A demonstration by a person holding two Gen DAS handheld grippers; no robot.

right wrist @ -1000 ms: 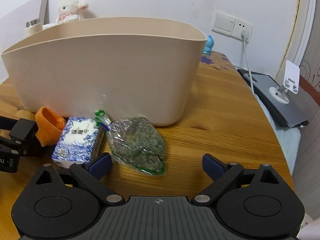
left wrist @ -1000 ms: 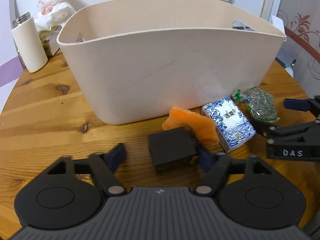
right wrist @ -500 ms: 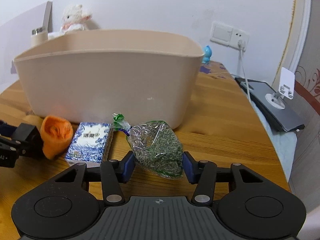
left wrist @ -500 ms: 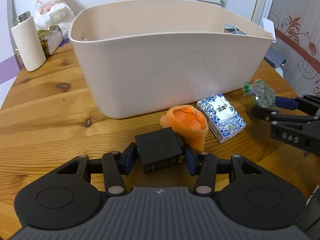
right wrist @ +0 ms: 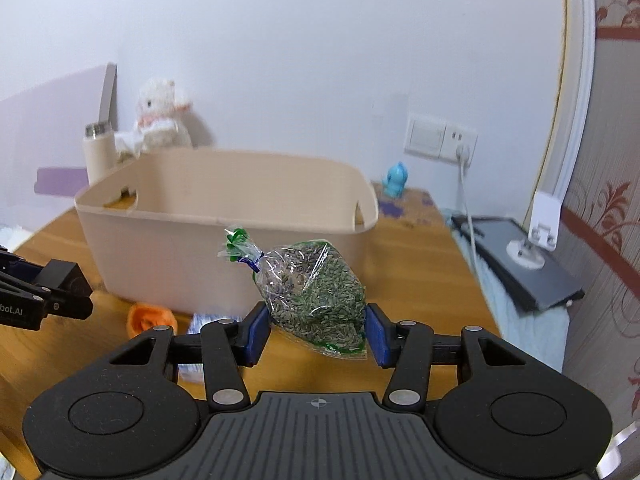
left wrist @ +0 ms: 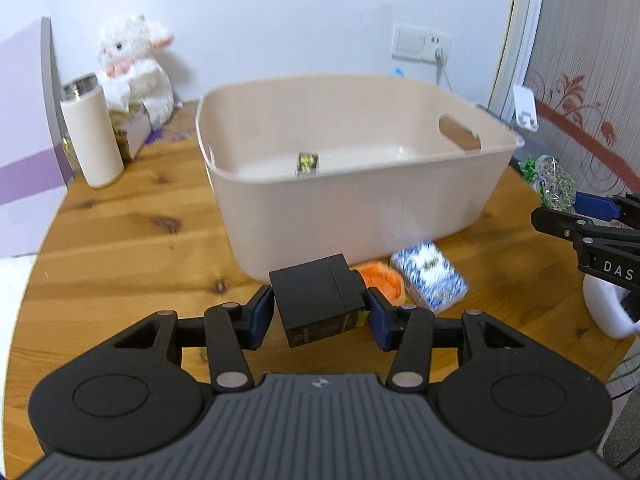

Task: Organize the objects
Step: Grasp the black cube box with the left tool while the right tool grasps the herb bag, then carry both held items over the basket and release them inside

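My left gripper (left wrist: 320, 314) is shut on a black box (left wrist: 318, 304) and holds it above the table, just short of the beige tub (left wrist: 360, 204). My right gripper (right wrist: 316, 328) is shut on a clear bag of green seeds (right wrist: 316, 292), lifted before the tub (right wrist: 224, 240). The bag also shows at the right of the left wrist view (left wrist: 554, 182). An orange piece (left wrist: 380, 282) and a blue-and-white packet (left wrist: 430, 282) lie on the table by the tub's near wall. A small yellow-and-black item (left wrist: 306, 162) lies inside the tub.
A white flask (left wrist: 92, 136), a plush lamb (left wrist: 134, 68) and a small carton (left wrist: 132, 136) stand at the table's (left wrist: 120, 248) back left. A blue figurine (right wrist: 396, 184), a wall socket with cable (right wrist: 460, 160) and a dark tablet (right wrist: 520, 264) are to the right.
Both grippers closed on their objects and lifted them: the left with the black box, the right with the seed bag. Both views now look from higher, over the tub's rim.
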